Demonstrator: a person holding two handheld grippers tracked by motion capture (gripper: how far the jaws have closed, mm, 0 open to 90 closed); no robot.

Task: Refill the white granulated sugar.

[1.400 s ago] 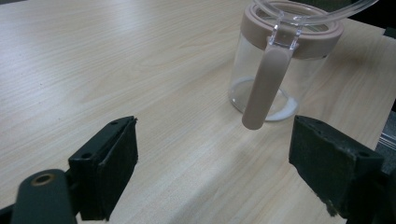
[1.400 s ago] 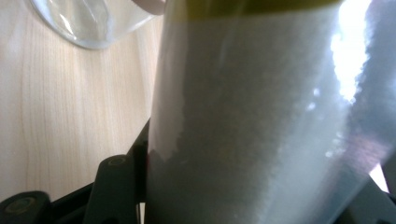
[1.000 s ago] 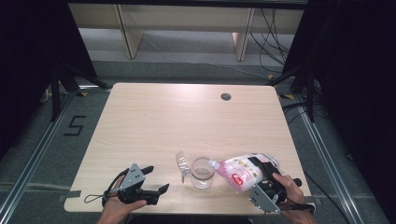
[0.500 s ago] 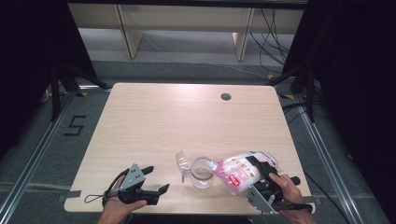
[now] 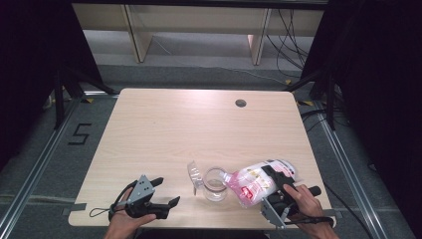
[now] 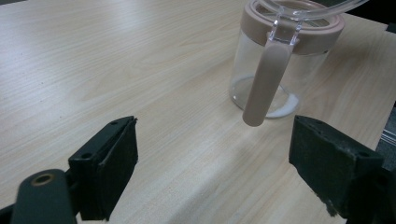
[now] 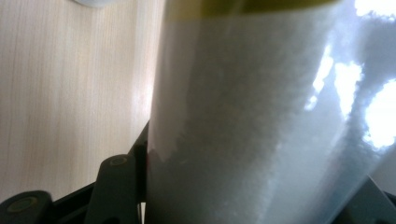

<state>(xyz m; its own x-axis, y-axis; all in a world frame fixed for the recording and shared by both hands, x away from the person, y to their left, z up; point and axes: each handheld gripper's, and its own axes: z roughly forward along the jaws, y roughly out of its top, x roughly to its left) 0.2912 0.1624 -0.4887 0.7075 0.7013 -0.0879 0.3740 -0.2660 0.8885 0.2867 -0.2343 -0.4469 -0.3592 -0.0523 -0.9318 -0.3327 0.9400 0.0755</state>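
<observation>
The step in hand appears to be pouring a white granular product from a bag (image 5: 254,181) into a clear jar (image 5: 215,183), both at the lower centre of the high view, near the front edge of the table (image 5: 199,129). The right gripper (image 5: 275,185), at the lower right of that frame, has its jaws clamped on the bag at a middling width; in the right gripper view the white granules press against the clear film between the black jaws. The bag lies tilted, its narrow end at the jar's rim. The jar stands upright with its lid (image 5: 193,174) flipped open to the left; in the left gripper view its pink collar (image 6: 293,25) and hanging pink latch (image 6: 265,84) occupy the upper right, and a thin white layer already covers the bottom. The left gripper (image 5: 161,191), at the lower left of the high view, rests with its jaws spread wide and empty, well apart from the jar. To perform the pour correctly, keep the bag's opening directly over the jar mouth and raise the rear of the bag gradually so that flow stays controlled. Avoid tightening the grip, since squeezing may surge the contents. Spillage onto the table is the main risk; the free gripper could steady the jar.
</observation>
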